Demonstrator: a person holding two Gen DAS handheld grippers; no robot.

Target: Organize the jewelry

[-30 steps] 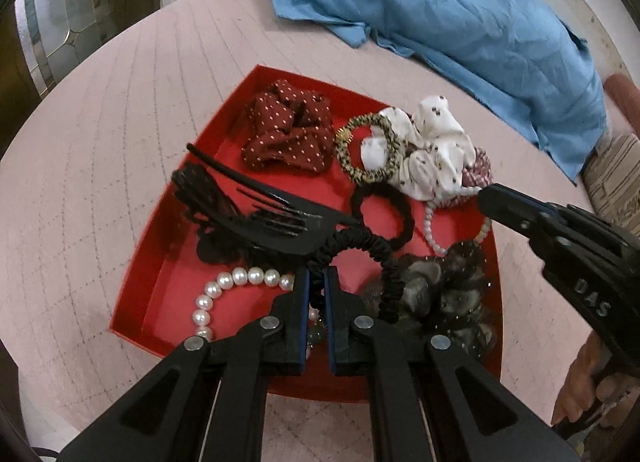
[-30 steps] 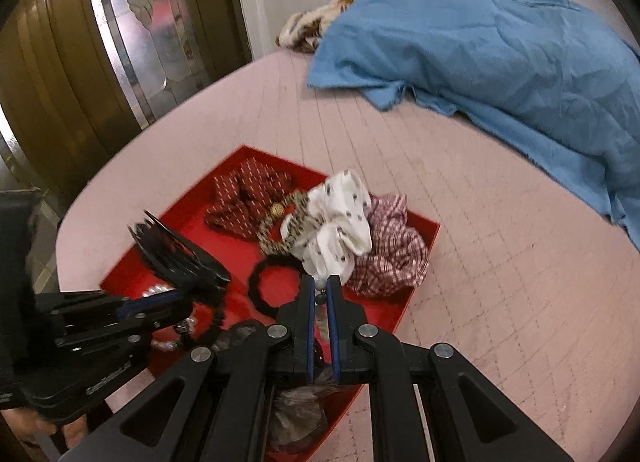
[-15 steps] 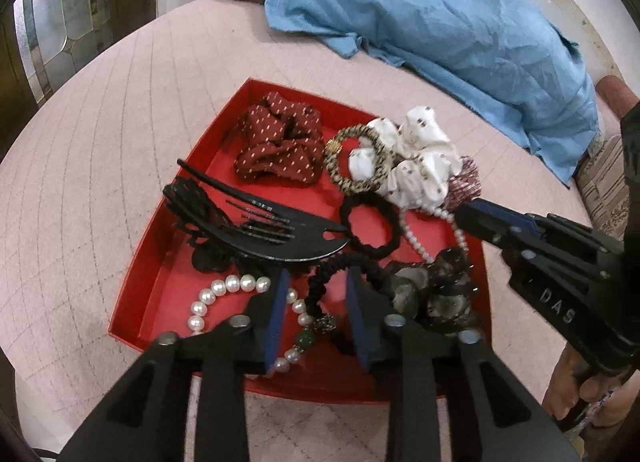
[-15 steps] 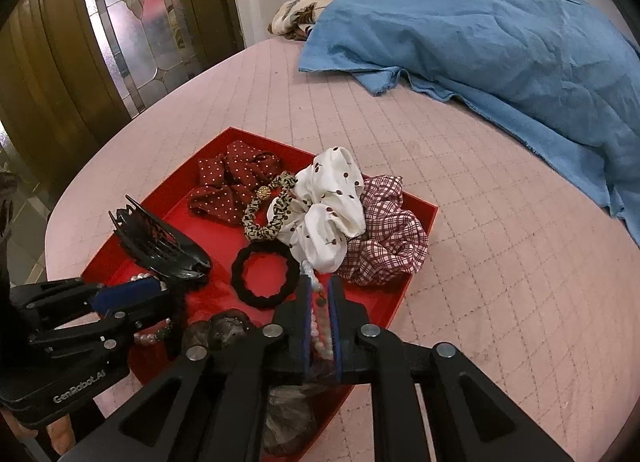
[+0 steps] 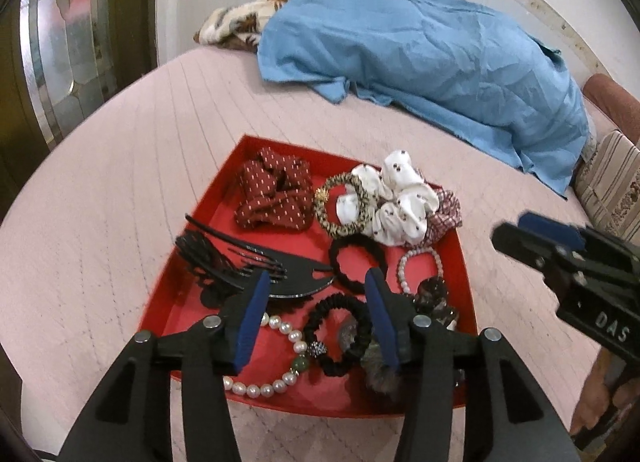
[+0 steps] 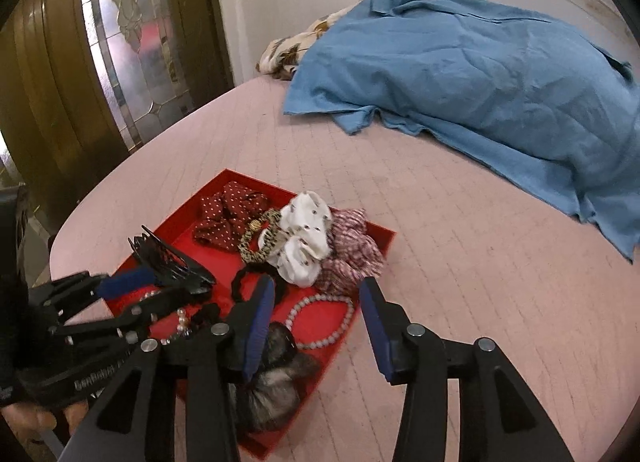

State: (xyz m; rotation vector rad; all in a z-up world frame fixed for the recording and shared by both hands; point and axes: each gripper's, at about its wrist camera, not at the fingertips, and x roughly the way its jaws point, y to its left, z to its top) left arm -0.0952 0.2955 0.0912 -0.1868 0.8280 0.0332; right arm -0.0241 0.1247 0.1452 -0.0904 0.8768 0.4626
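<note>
left wrist view: left gripper (image 5: 316, 312) hangs over the near edge of the red tray (image 5: 200, 238), which sits on the pink quilted bed (image 5: 120, 165); jaws about half apart and opening, nothing between the pads; framed in the gap and lying flat on the tray floor: black ruffled hair tie (image 5: 340, 336) and the bead end of the white pearl bracelet (image 5: 280, 378), neither touched; black comb (image 5: 288, 274) and black claw clip (image 5: 204, 258) lie just beyond the left finger; dark fuzzy scrunchie (image 5: 380, 374) sits partly under the right finger; further back: maroon dotted scrunchie (image 5: 274, 193), leopard hair tie (image 5: 340, 205), white scrunchie (image 5: 400, 201), plaid scrunchie (image 5: 444, 217), plain black hair tie (image 5: 358, 262), pale bead bracelet (image 5: 420, 266); right gripper (image 5: 536, 238) comes in from the right, off the tray's right edge; blue cloth (image 5: 420, 61) well apart at the far side.

right wrist view: right gripper (image 6: 318, 314) also half apart and opening, empty; pale bead bracelet (image 6: 320, 322) lies on the red tray (image 6: 380, 232) inside the gap, below the pads, not gripped; dark fuzzy scrunchie (image 6: 272, 386) under the left finger; plaid scrunchie (image 6: 352, 250) and white scrunchie (image 6: 304, 250) just beyond the tips; left gripper (image 6: 132, 286) at the left over the tray, by the black claw clip (image 6: 168, 258); person's fingertips (image 6: 36, 418) show at the lower left.
</note>
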